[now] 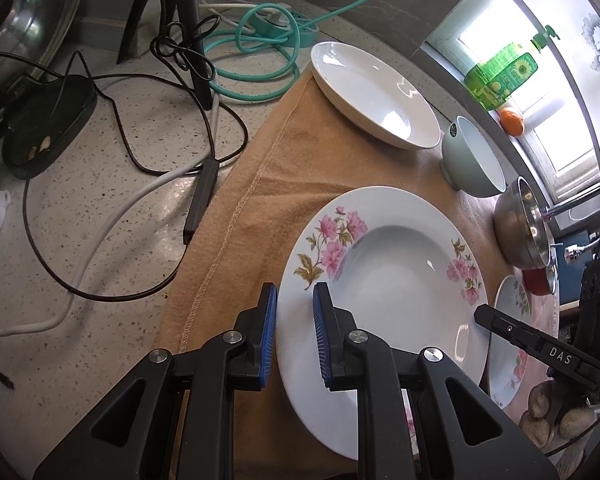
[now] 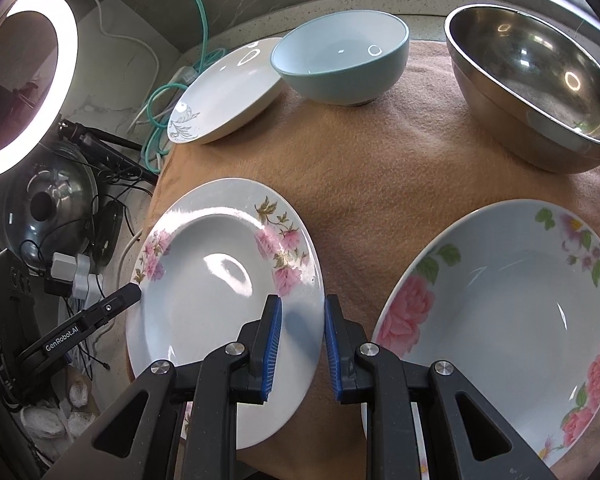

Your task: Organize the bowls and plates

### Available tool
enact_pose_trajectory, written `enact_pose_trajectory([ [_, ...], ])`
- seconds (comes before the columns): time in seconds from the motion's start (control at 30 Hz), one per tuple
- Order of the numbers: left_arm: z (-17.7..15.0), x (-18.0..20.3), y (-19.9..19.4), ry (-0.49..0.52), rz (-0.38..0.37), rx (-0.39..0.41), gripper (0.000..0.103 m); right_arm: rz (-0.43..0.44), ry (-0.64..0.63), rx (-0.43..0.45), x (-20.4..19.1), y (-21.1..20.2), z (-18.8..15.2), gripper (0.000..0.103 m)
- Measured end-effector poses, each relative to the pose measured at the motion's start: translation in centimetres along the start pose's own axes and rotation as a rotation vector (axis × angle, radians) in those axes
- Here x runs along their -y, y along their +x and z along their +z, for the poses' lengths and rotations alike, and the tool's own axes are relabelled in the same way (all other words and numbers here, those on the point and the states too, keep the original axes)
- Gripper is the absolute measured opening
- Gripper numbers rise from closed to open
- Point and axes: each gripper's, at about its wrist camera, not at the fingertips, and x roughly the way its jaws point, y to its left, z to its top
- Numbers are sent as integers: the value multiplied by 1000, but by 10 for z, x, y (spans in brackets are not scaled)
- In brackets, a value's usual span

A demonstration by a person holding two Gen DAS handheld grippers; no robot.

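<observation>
Two grippers: both on one pink-flowered plate (image 1: pixel 384 280), one at each side of its rim.
Left gripper (image 1: pixel 295 312): fingers narrow, blue pads straddling the plate's left rim; it reads as a pinch, though actual pad contact is hard to confirm.
Right gripper (image 2: pixel 302 322): fingers narrow too, astride the same plate's right rim (its black tip also shows at the plate's right edge in the left view).
Plate's place: near-left part of the tan towel (image 2: pixel 360 184), seemingly raised a little, judging by the towel seen under its near edge.
Other dishes: large rose-patterned bowl (image 2: pixel 500 320) at near right; plain white plate (image 2: pixel 228 92) far left, tilted against the pale green bowl (image 2: pixel 340 64); steel bowl (image 2: pixel 532 92) far right.
Clutter: cables and a teal hose (image 1: pixel 256 60) on the speckled counter left of the towel.
Step in hand: my reading, a two-handed carry of the flowered plate toward a stack.
Next move calls for: keeping both pinches level and even, and clearing the rose bowl's rim before setting down (destination not certain).
</observation>
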Motion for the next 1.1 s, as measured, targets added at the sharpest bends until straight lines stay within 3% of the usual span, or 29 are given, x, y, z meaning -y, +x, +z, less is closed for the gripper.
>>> enact_pose_trajectory([
  [1.1,-17,-6,-5,13,13,1,16,-46,-56,-21,-5,2,-19,19],
])
